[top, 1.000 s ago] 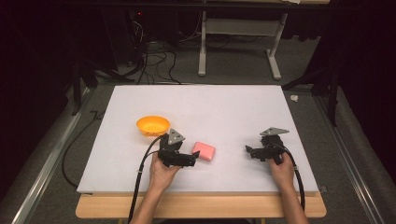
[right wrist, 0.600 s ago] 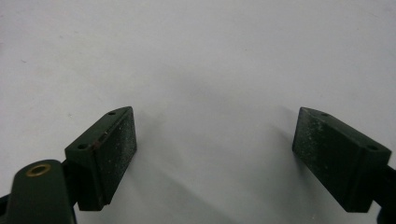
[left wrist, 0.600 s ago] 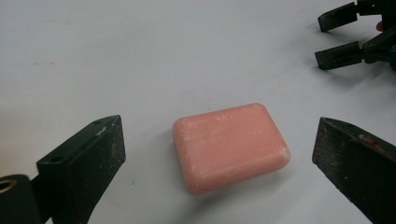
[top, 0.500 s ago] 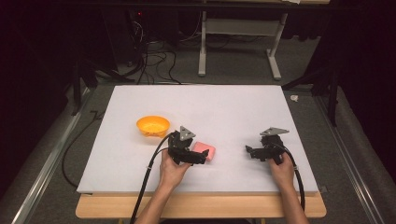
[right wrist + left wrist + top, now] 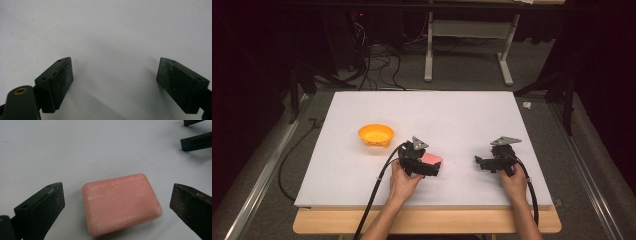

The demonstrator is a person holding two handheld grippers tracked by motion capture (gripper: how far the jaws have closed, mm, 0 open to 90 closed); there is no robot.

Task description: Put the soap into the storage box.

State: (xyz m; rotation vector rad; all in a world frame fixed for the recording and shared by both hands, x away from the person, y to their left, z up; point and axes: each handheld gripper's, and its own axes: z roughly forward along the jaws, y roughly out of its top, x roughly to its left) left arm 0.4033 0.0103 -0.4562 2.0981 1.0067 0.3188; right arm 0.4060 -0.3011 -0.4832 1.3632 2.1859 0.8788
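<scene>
Matt white board, waxy pink bar, dusty black pads

The soap (image 5: 121, 203) is looking smooth and waxy with pale scuffs; the board (image 5: 462, 115) is showing a matt, paper-like white; the pads (image 5: 61, 82) are appearing rough, speckled black; at ten o'clock the bowl (image 5: 375, 134) is looking like smooth orange plastic.

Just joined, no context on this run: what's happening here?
A person at a white table holds a gripper in each hand. The left gripper is open with its jaws on either side of a pink soap bar that lies flat on the table; neither jaw touches it yet. The right gripper is open too, with nothing between its jaws, off to the side. An orange bowl sits apart, to the left.
</scene>
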